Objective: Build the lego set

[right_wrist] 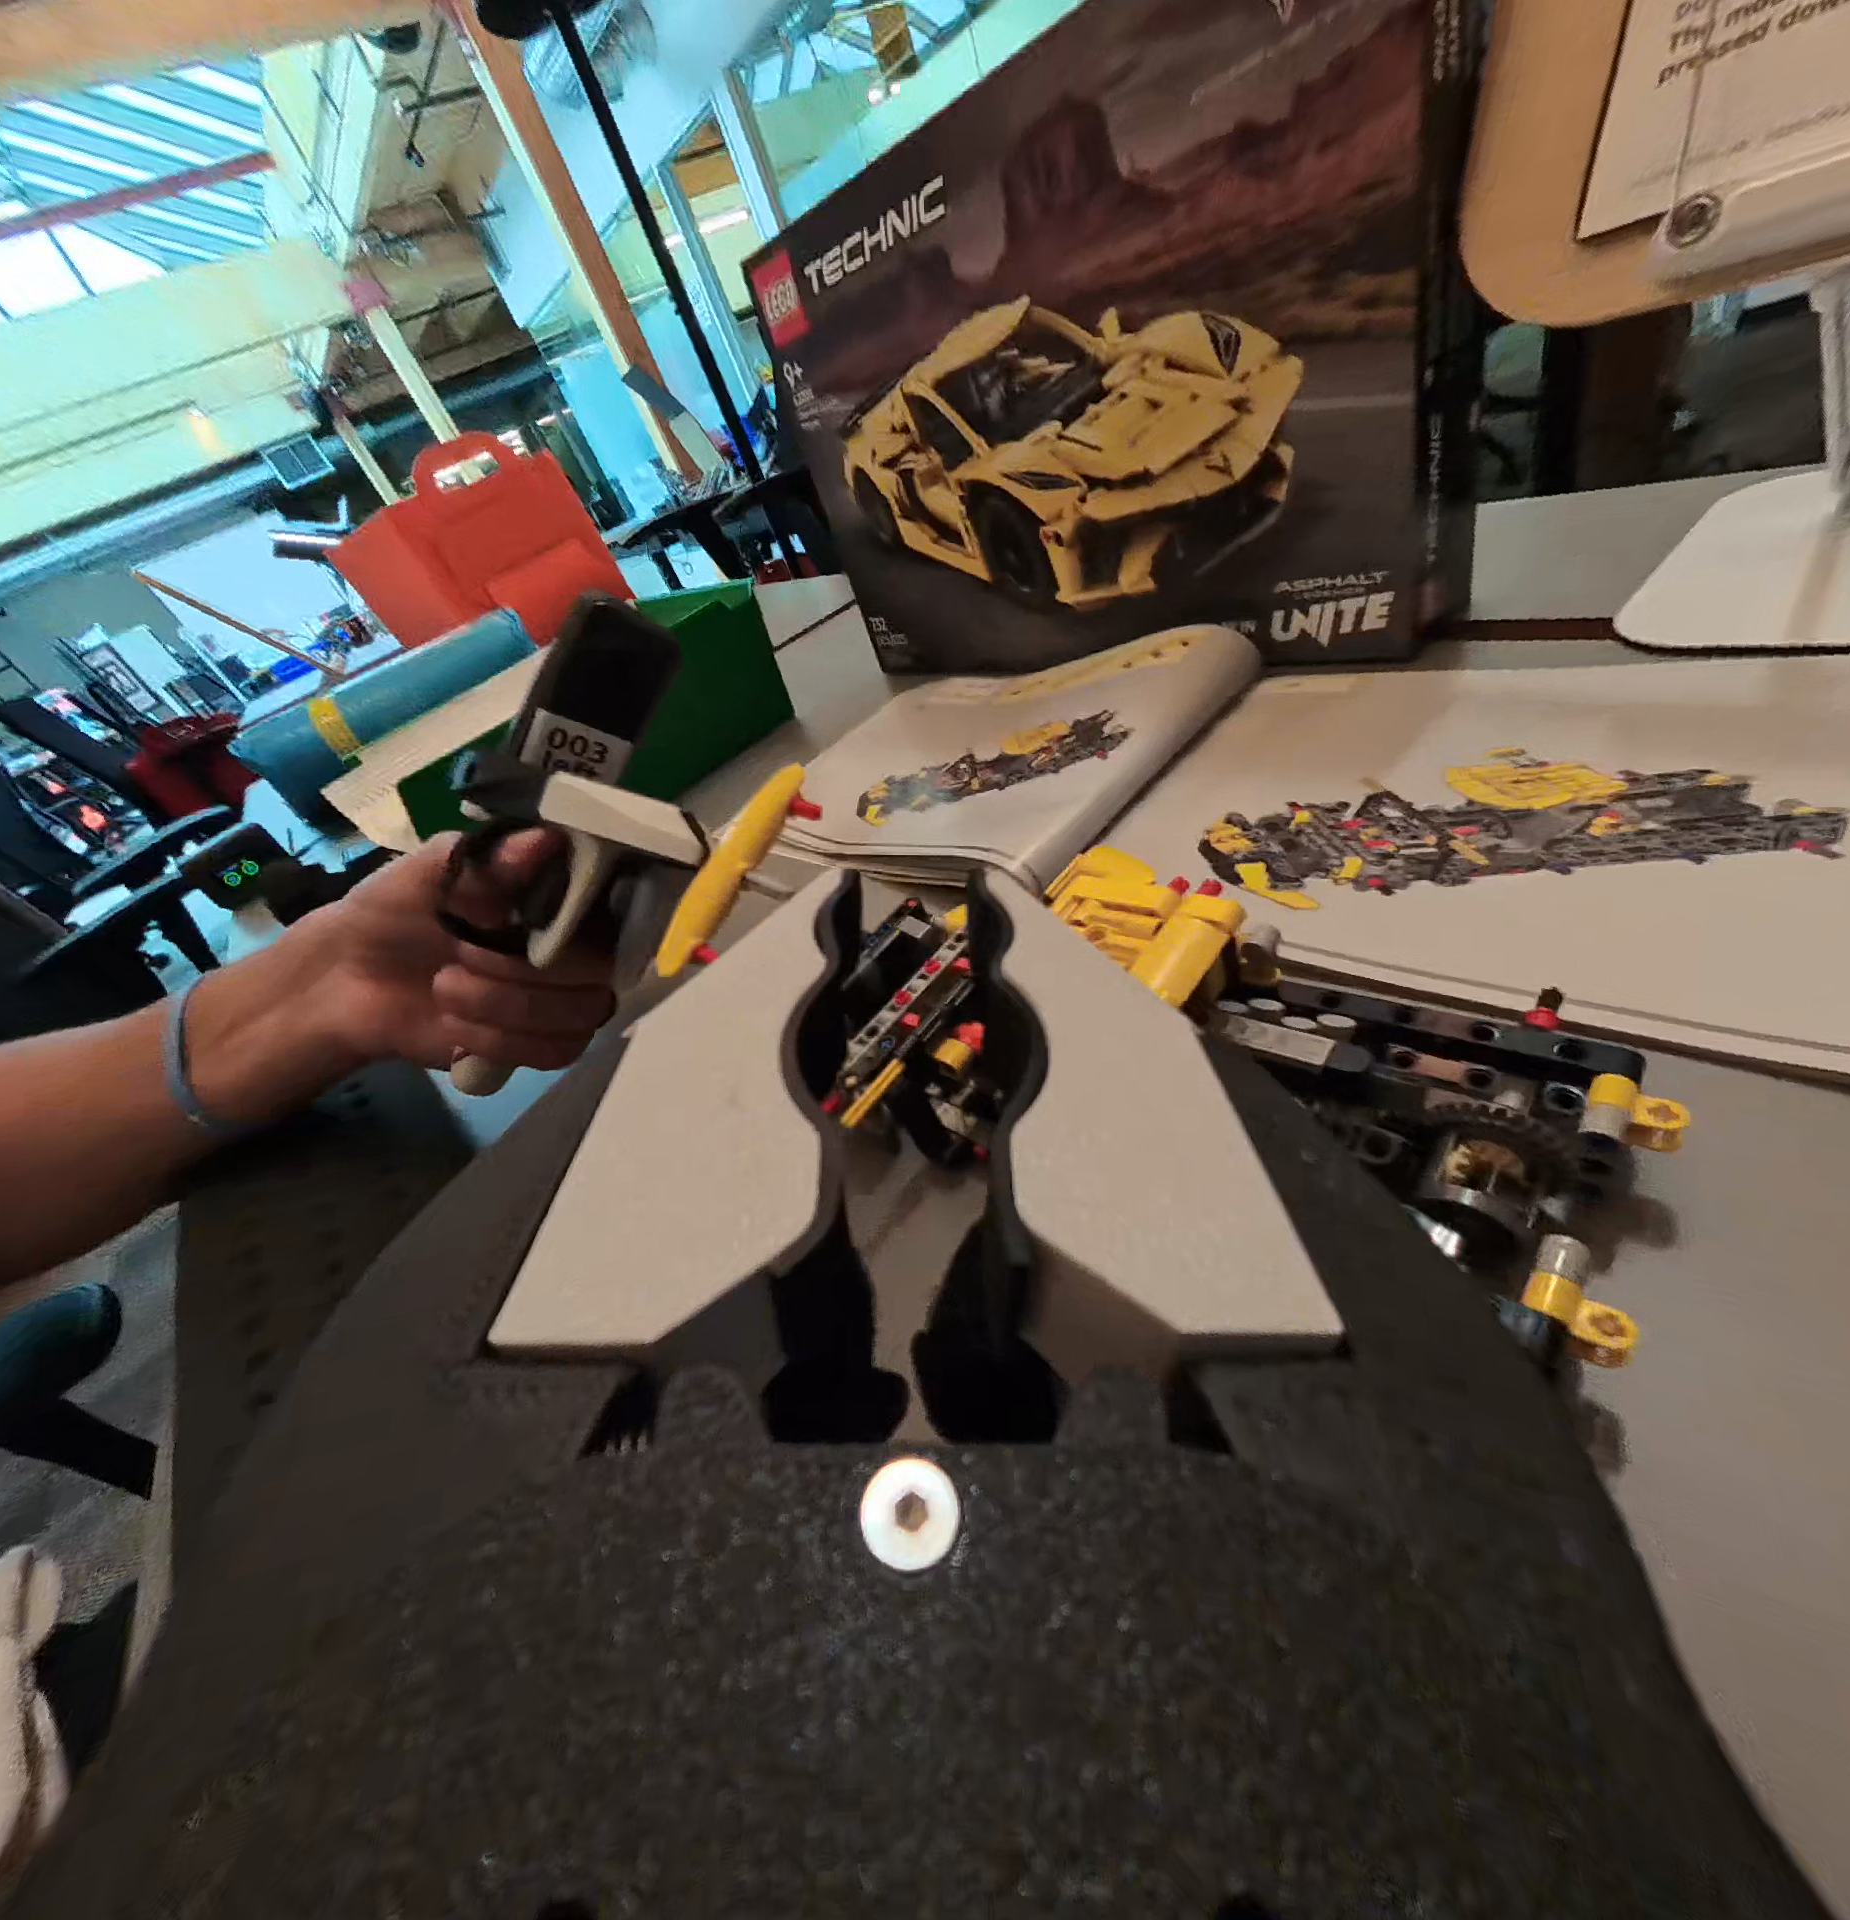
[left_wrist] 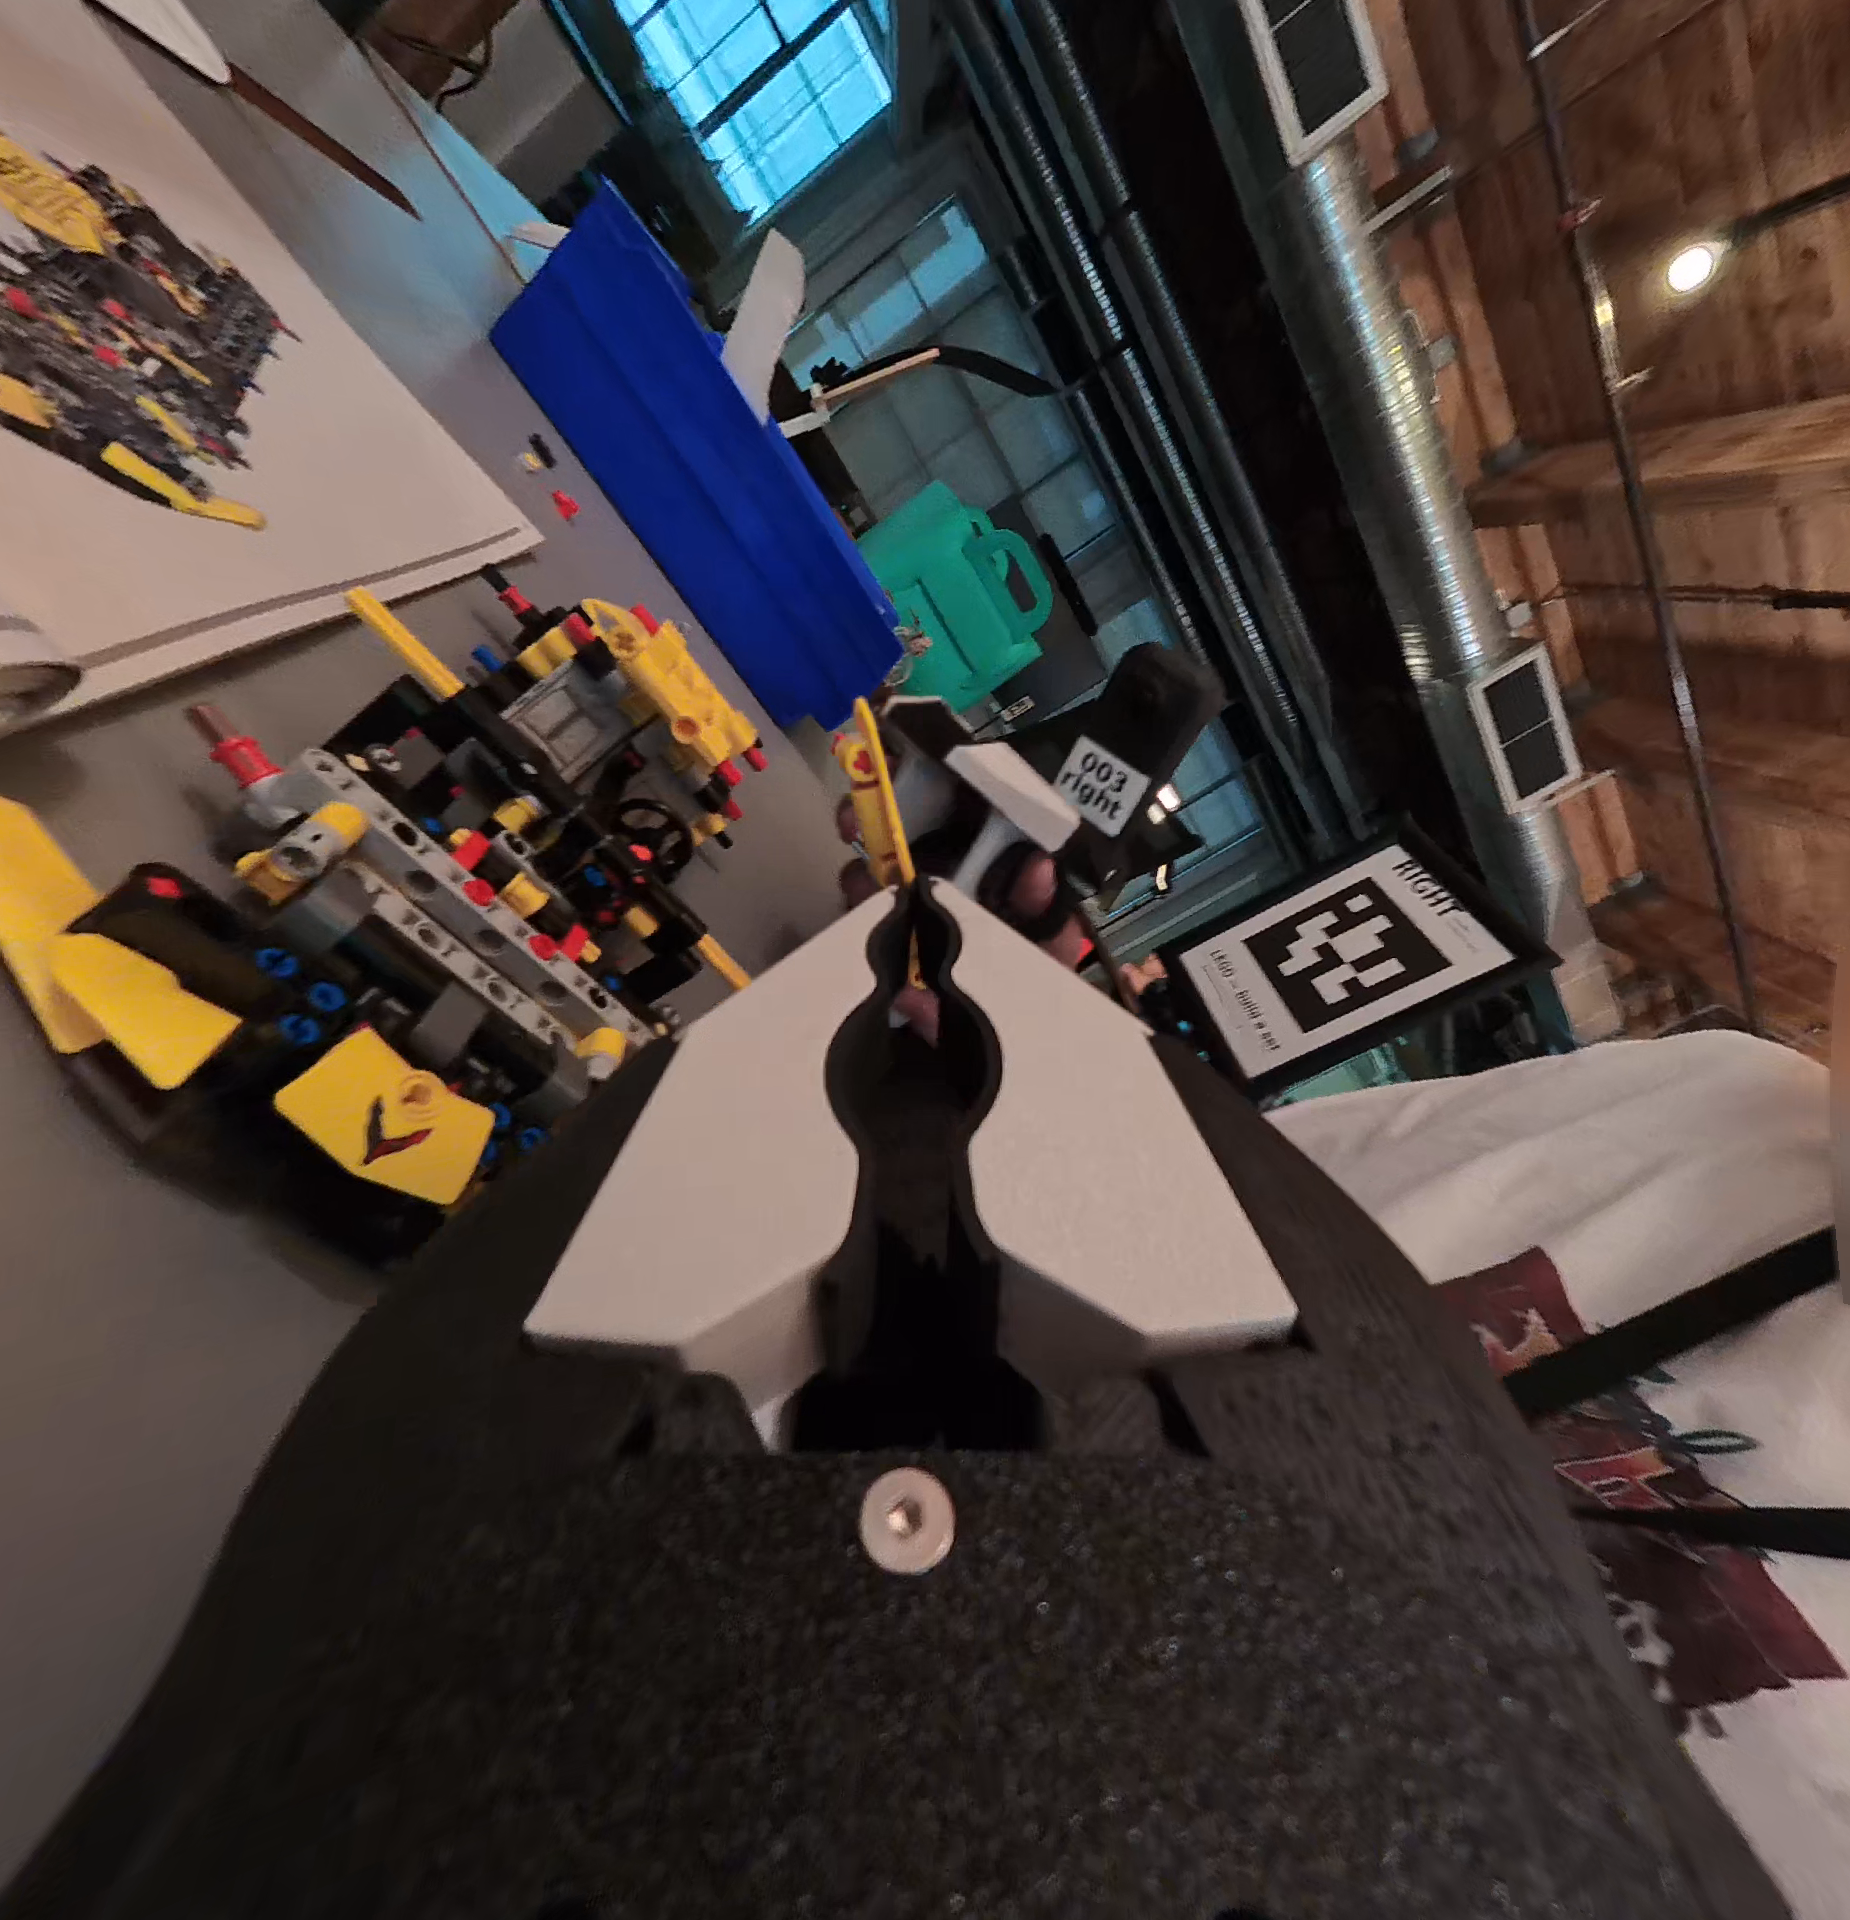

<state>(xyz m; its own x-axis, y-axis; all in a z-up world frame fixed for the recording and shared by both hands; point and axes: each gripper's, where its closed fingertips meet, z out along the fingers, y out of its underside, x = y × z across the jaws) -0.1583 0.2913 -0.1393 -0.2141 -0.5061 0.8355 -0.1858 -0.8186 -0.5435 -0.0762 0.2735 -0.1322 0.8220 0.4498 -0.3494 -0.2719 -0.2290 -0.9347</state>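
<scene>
left gripper [left_wrist: 916, 925] up close, jaws clamped on a thin curved yellow plastic panel [right_wrist: 729, 868], right gripper [right_wrist: 905, 904] parted and empty over the half-built black-and-yellow lego car chassis [left_wrist: 464, 894] on the grey table [left_wrist: 100, 1351]; best square the panel's red pins [right_wrist: 807, 807] before pressing.

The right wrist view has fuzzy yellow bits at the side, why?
In the right wrist view the yellow connectors near the right edge are smeared by motion blur, while the set's box is sharp. In the left wrist view the half-built car looks slightly soft and the ceiling lamp glares.
</scene>
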